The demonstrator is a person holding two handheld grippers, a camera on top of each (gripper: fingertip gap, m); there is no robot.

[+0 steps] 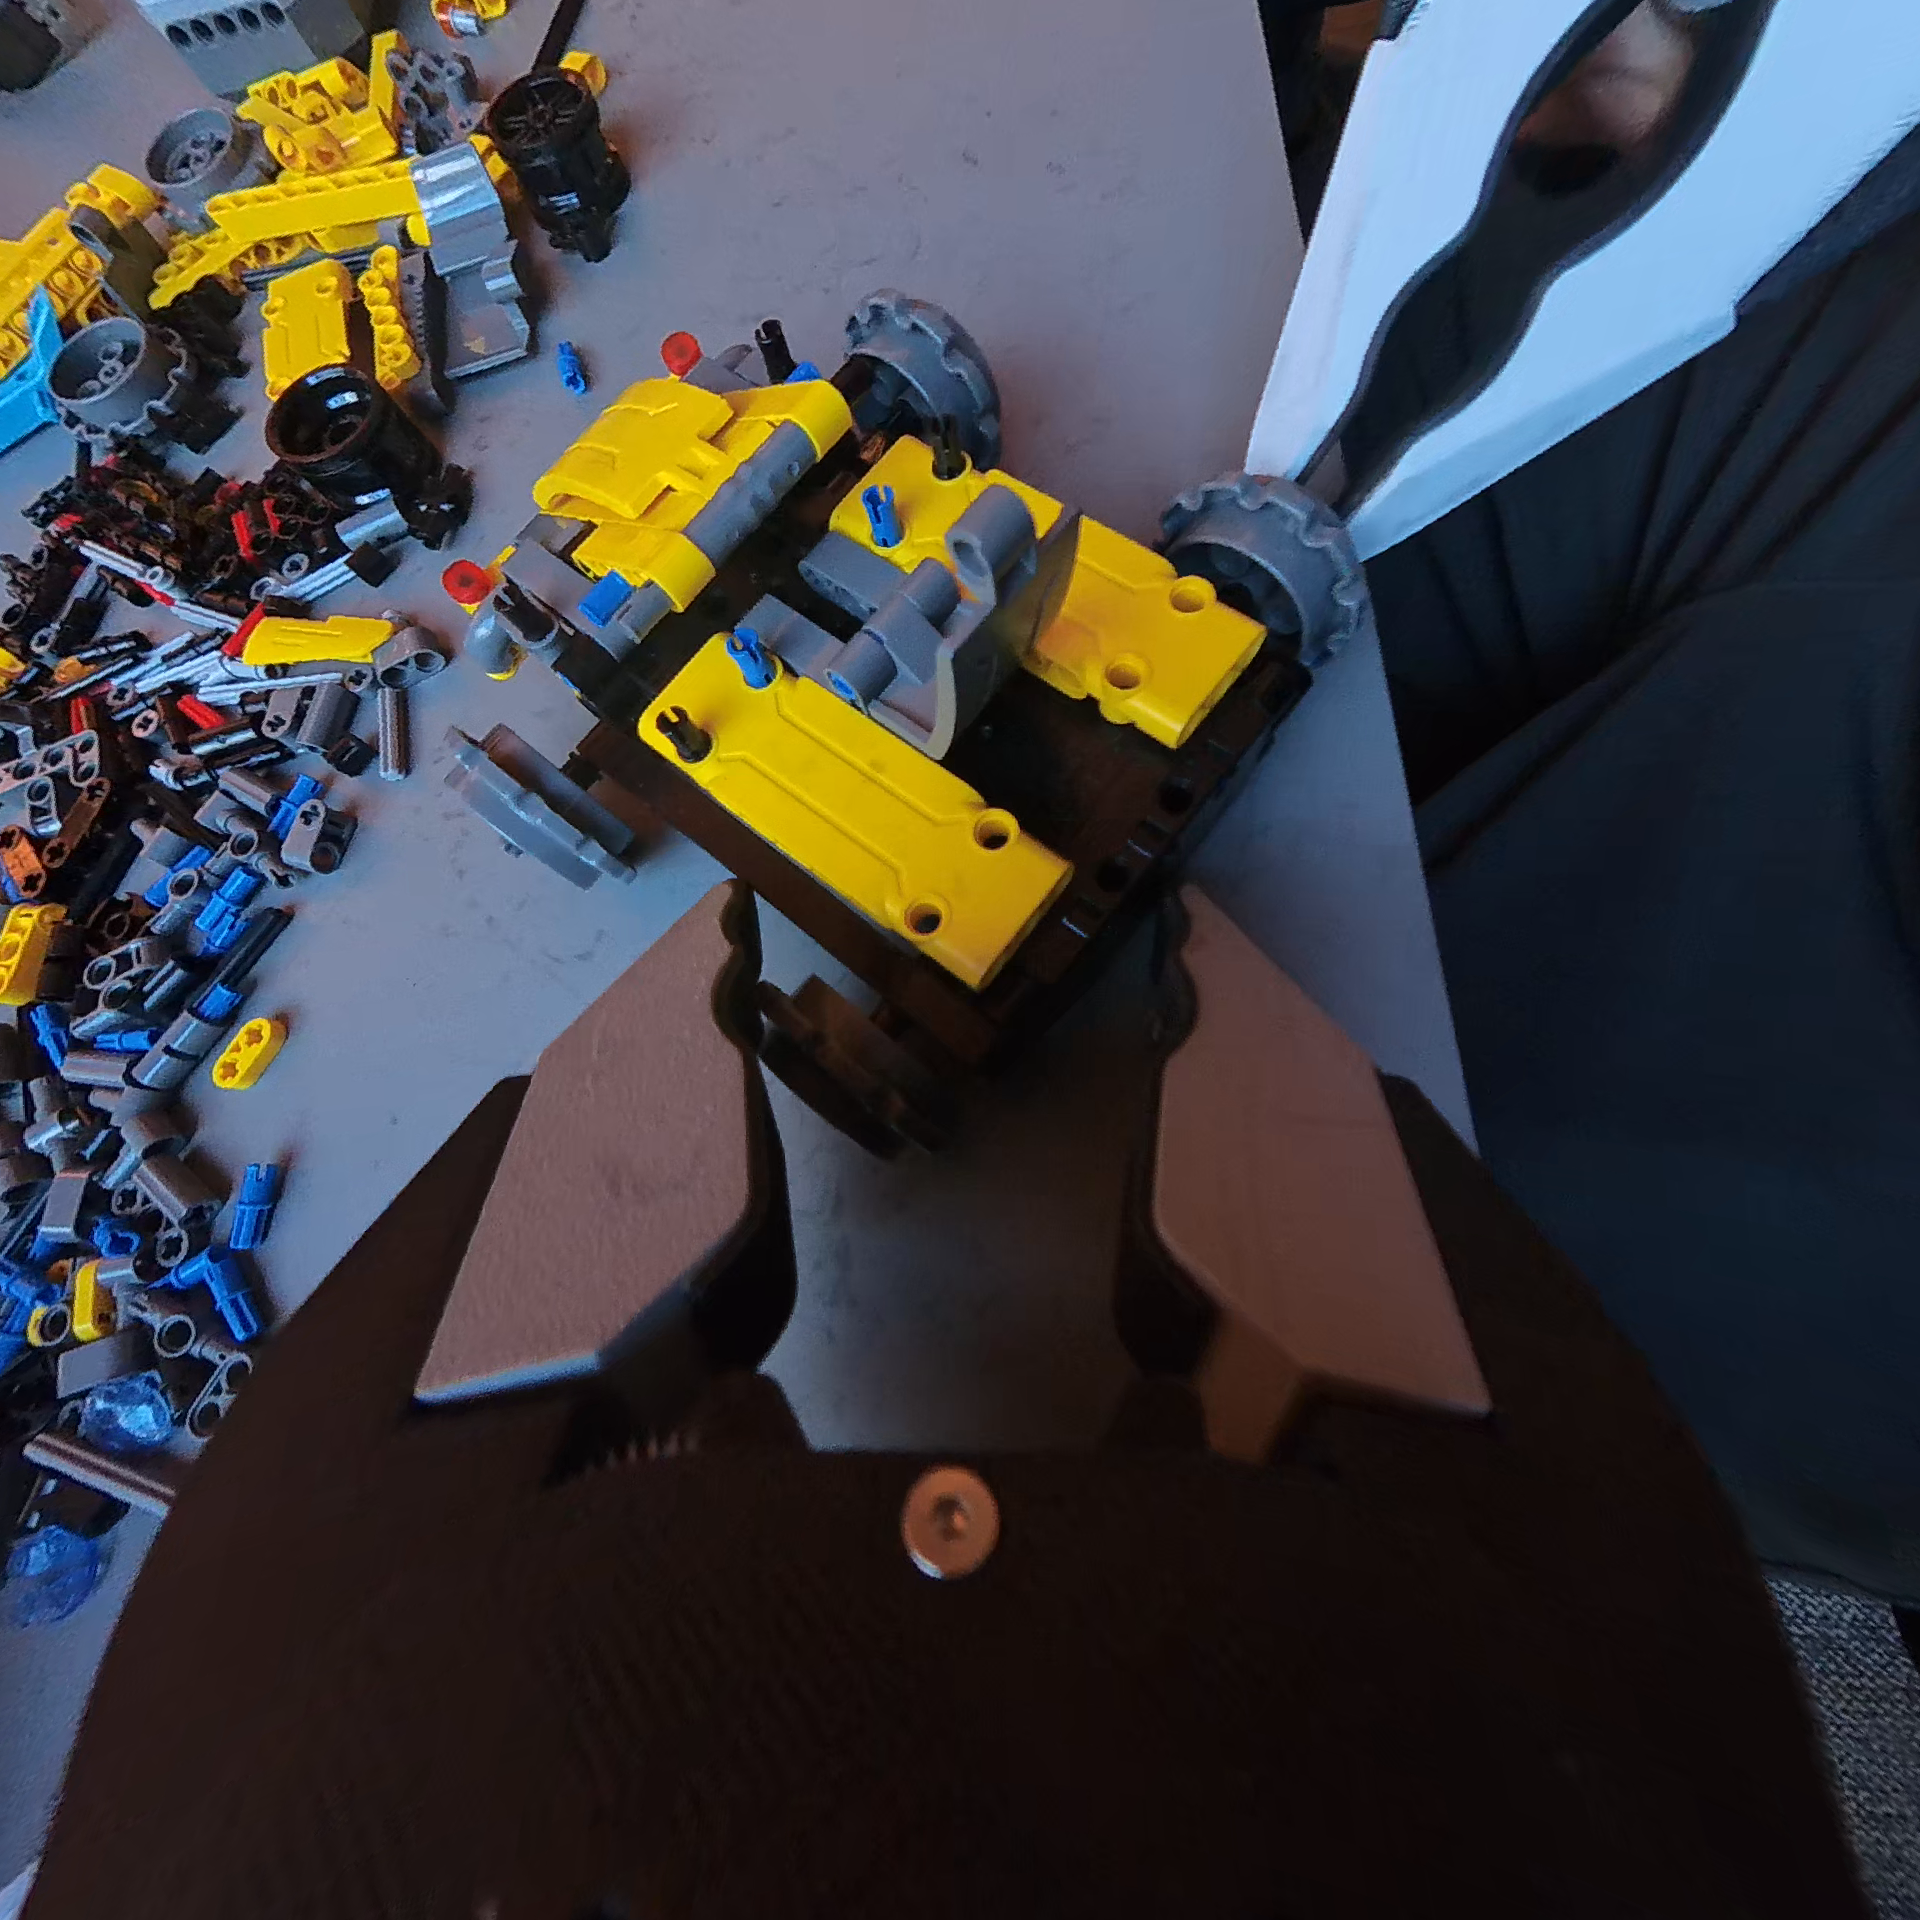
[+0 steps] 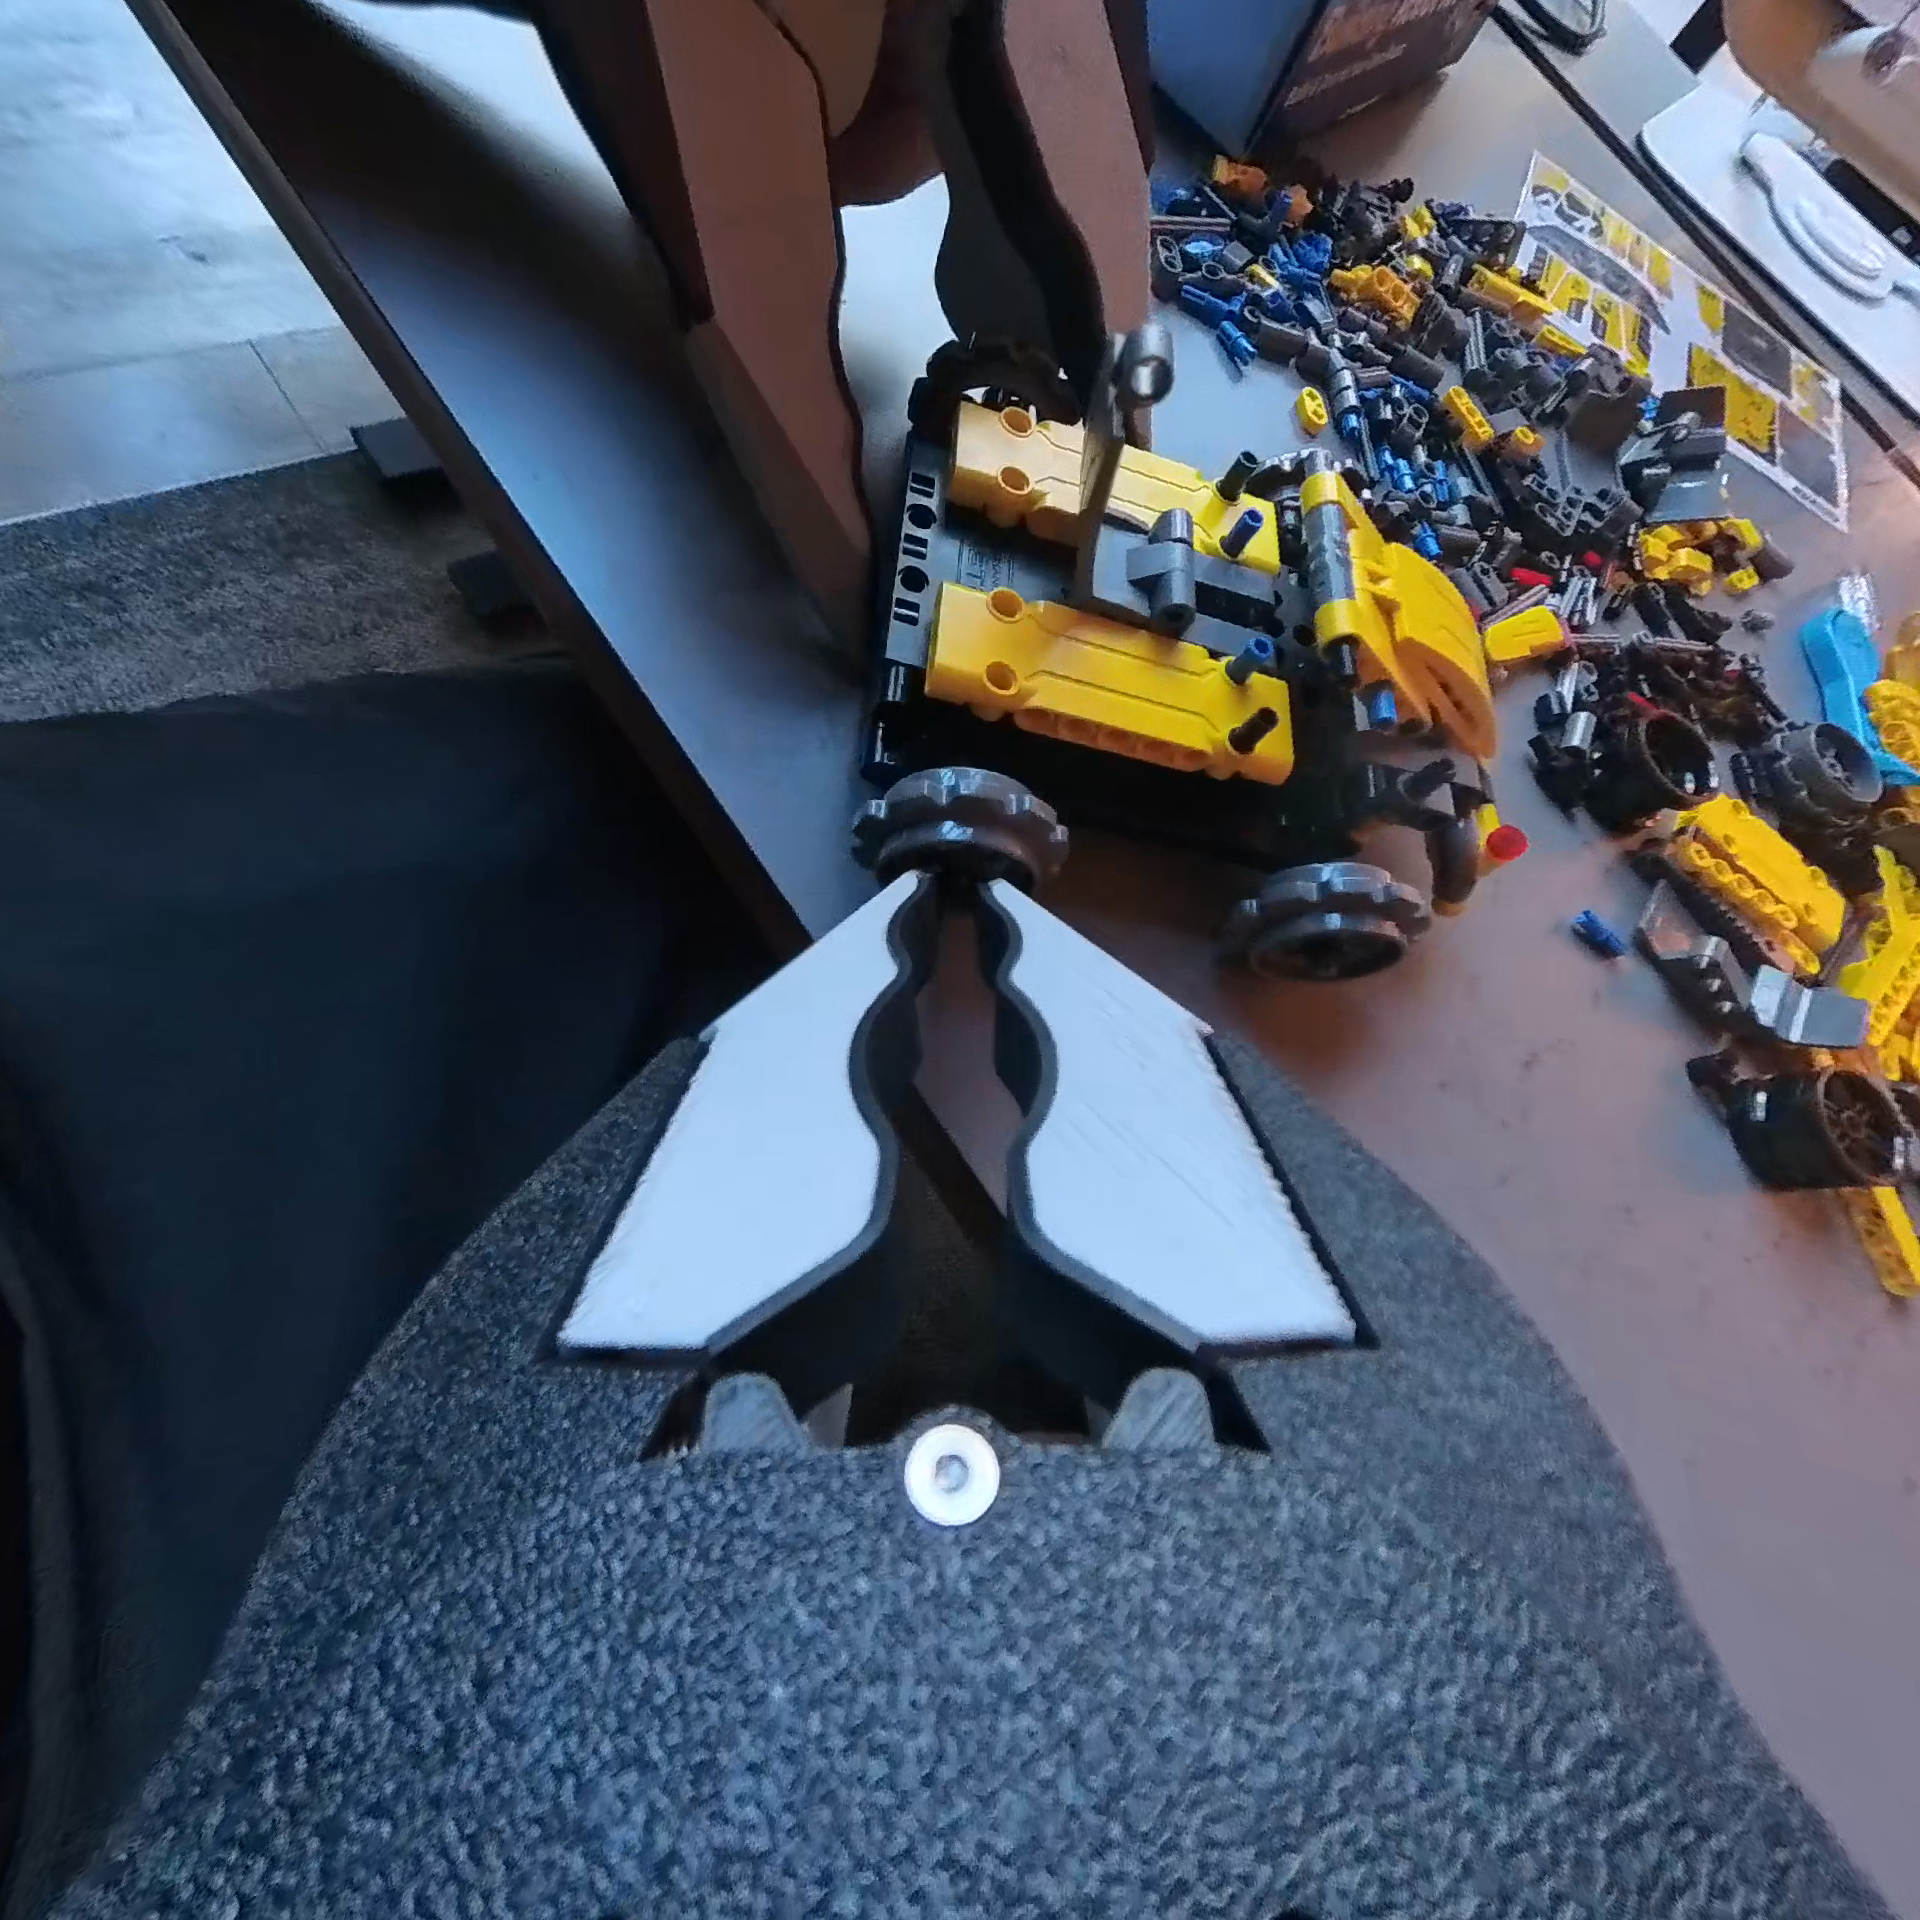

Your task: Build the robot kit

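Two grippers flank a yellow-and-black brick vehicle (image 1: 883, 665) standing at the table edge (image 1: 1392, 665). Left gripper (image 1: 956, 935): jaws spread around the vehicle's black rear end. Right gripper (image 2: 951, 888): jaws pinching the hub of the grey wheel (image 2: 961, 826) overhanging the edge. Loose parts (image 1: 156, 831) crowd the table's far side.

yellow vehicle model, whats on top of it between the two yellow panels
A grey lever assembly sits between the yellow panels; black frame shows below. Parts beneath are hidden.

Two wrist cams, close, angled down at desk edge.
Both share toy vehicle (image 1: 904, 665) (image 2: 1122, 644), seen from opposite ends, at 12 o'clock.
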